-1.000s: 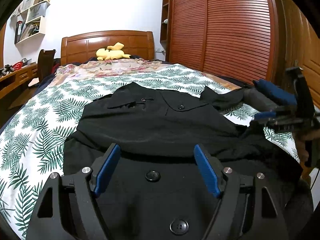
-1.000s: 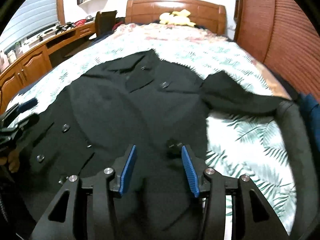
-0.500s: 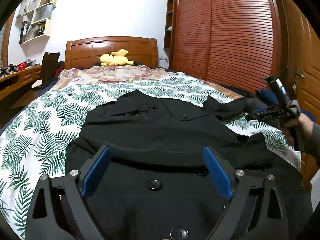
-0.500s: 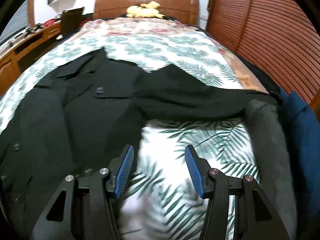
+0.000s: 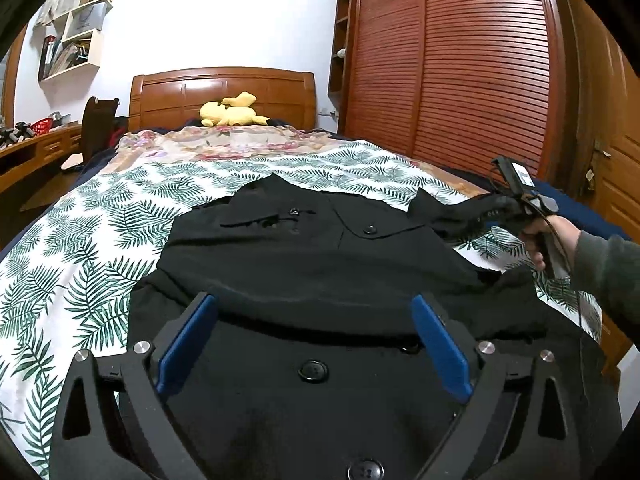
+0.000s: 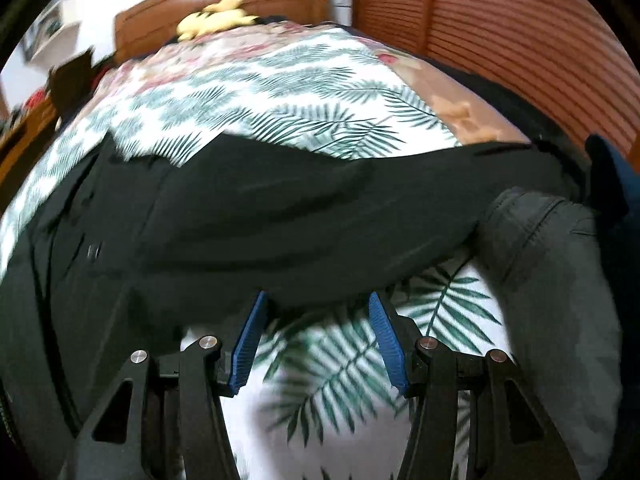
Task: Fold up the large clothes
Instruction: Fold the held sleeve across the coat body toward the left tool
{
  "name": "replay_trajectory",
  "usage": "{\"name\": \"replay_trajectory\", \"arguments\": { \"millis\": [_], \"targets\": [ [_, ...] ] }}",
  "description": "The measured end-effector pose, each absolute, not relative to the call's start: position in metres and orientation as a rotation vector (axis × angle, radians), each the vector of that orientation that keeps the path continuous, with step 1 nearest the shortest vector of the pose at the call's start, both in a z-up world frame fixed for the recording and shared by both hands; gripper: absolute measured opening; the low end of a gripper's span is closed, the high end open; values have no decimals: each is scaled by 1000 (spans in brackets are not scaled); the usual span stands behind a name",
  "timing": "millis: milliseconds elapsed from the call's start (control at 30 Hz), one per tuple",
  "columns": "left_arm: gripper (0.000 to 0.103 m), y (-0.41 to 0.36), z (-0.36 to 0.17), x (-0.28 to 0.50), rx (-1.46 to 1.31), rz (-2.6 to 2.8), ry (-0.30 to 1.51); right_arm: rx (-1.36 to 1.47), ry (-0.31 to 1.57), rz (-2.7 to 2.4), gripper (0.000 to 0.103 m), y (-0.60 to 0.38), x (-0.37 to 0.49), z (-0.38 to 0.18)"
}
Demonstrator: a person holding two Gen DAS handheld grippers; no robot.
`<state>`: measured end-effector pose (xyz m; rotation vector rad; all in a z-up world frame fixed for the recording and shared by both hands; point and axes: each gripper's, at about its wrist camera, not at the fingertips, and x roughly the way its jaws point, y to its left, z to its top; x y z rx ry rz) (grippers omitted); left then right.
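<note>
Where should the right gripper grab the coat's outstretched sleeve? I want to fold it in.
Probably the sleeve near its cuff end, coming from its near edge with the right gripper: it lies flat across the bedspread, its edge just ahead of the open jaws.

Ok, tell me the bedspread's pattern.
Green palm leaves on white bedspread; clearest in the left wrist view.

Grey garment (image 6: 560,280) crowds sleeve (image 6: 320,216) end; leaf-print bedspread (image 5: 80,248) left clear.

Bed (image 5: 48,280) with palm-leaf cover, black coat (image 5: 304,248) spread flat, yellow plush toy (image 5: 232,110) by headboard
</note>
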<state>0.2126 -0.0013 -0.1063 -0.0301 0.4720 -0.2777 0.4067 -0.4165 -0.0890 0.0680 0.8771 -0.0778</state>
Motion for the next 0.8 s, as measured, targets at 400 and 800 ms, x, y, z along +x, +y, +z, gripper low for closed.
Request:
{"name": "replay_trajectory", "arguments": {
  "millis": [400,800],
  "targets": [
    [98,-4,-110,217,-28,-299,501,333,915,-168,60,-451,424,-114],
    [98,-10,-112,215,-1,-294,502,174,716,60,2,-396,396,-62]
  ]
}}
